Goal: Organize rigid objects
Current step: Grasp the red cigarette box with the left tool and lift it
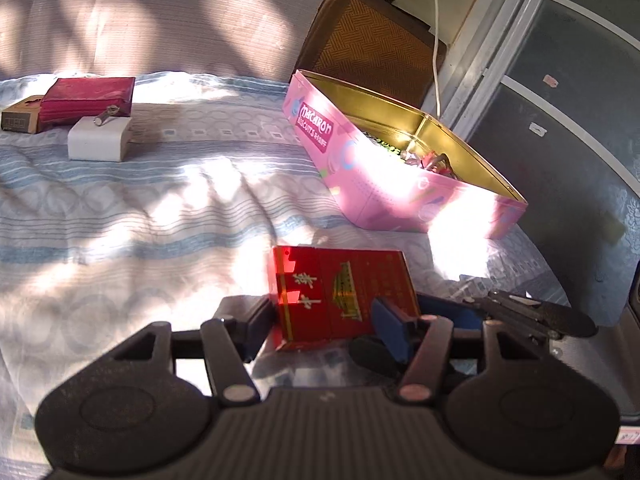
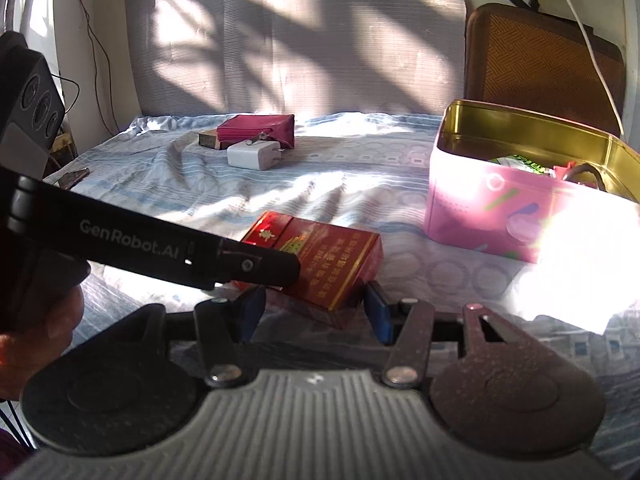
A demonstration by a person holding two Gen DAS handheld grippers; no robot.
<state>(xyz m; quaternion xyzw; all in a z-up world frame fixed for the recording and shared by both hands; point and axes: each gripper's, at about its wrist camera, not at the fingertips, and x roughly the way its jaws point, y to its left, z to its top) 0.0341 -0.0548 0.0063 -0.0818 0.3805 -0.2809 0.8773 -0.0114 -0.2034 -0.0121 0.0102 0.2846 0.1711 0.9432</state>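
Sunlit bed (image 2: 200, 184) w/ blue-striped sheet; woven chair (image 2: 536, 64) behind.

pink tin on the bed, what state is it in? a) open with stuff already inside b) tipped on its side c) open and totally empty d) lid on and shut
a: the pink tin stands upright on the bed sheet with no lid on it, its gold inner wall showing, and several small items lie in its bottom.
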